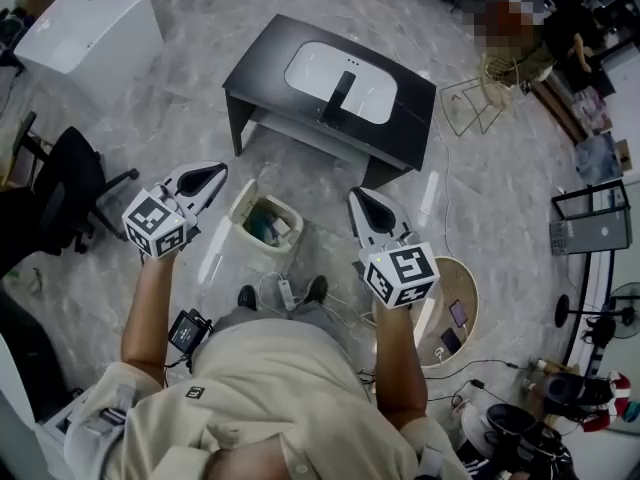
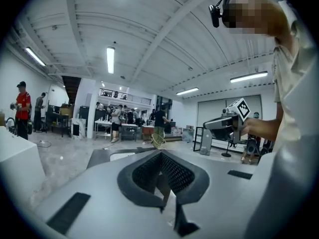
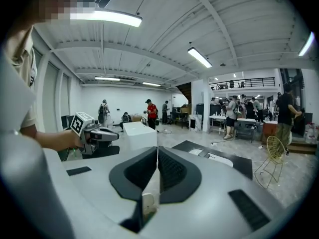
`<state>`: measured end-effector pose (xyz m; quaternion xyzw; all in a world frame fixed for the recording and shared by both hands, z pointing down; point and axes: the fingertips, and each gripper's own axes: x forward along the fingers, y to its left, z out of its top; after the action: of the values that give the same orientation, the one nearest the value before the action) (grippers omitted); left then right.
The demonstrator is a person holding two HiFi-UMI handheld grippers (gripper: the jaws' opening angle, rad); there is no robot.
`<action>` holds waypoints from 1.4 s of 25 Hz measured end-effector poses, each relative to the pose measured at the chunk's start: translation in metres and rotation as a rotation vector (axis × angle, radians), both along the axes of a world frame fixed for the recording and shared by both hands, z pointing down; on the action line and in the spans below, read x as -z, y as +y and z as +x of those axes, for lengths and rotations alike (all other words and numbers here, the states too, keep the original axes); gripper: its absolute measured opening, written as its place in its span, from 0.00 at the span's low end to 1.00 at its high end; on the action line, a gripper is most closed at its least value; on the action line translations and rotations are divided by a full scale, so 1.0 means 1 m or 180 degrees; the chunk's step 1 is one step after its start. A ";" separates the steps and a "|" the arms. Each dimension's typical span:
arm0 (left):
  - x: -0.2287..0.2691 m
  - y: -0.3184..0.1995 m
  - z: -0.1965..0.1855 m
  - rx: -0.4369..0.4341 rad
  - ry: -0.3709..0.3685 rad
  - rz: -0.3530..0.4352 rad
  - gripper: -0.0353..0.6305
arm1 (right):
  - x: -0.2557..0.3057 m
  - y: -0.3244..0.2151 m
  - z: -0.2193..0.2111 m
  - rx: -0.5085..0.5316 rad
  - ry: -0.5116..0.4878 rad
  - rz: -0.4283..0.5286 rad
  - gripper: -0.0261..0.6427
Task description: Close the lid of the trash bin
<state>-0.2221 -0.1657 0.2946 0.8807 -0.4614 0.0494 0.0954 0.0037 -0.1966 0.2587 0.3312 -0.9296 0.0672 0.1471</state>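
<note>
A small cream trash bin (image 1: 266, 221) stands on the marble floor just ahead of the person's feet. Its top is open, its lid (image 1: 244, 198) is tipped up at the left rim, and rubbish shows inside. My left gripper (image 1: 216, 173) hovers to the bin's upper left, jaws shut and empty. My right gripper (image 1: 357, 197) hovers to the bin's right, jaws together with nothing between them. Both point roughly level over the floor. In the left gripper view my left gripper (image 2: 160, 156) points across the room, with the right gripper (image 2: 225, 123) alongside it. The right gripper view shows my right gripper (image 3: 157, 154) and the left gripper (image 3: 97, 134); neither gripper view shows the bin.
A black low table (image 1: 395, 128) with a white inset stands beyond the bin. A black office chair (image 1: 66, 182) is at the left and a white box (image 1: 88, 30) at the far left. A round wooden tray (image 1: 468, 286) lies at the right. A power strip (image 1: 286, 291) and cables lie by the feet.
</note>
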 end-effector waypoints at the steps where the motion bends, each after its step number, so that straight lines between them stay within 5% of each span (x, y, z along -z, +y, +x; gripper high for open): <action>1: -0.004 -0.004 0.002 0.0043 -0.0013 -0.0035 0.08 | -0.004 -0.005 0.005 0.0025 0.0000 -0.0026 0.08; 17: -0.135 -0.058 0.012 0.0365 -0.0157 -0.0777 0.08 | -0.100 -0.075 0.058 0.0075 0.0114 -0.0493 0.08; 35: -0.315 -0.060 -0.005 0.0586 -0.0100 -0.1411 0.08 | -0.239 -0.079 0.066 0.0052 0.0290 -0.0946 0.08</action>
<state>-0.2271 -0.2253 0.6092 0.7915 -0.5191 0.1542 0.2833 0.0699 -0.2755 0.4974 0.3009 -0.9044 0.1877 0.2371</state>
